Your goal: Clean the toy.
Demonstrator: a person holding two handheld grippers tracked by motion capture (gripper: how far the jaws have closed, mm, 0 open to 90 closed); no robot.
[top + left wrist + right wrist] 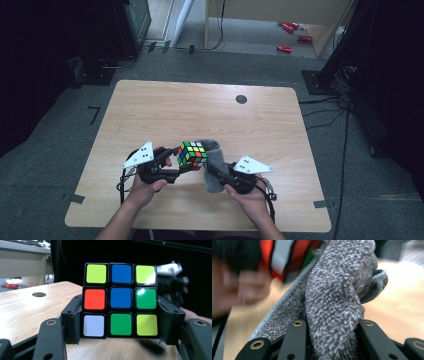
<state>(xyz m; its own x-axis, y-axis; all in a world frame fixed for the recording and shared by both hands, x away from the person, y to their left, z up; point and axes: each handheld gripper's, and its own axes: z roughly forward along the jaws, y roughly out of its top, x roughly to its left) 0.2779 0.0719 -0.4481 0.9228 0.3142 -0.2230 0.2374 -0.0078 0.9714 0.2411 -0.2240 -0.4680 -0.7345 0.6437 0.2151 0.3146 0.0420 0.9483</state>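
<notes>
Cube [192,153] and cloth [214,165] near front table edge [200,227]

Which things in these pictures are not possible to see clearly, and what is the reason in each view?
- Rubik's cube: left gripper view shows one face; its side faces sit behind the left gripper's jaws.
- Rubik's cube in the right gripper view: motion blur, and the grey cloth covers it partly.
- Right gripper's pads: buried in cloth.
- Red objects on the floor, high view: too small to identify.
- Forearms: cut off by the high view's bottom edge.
</notes>
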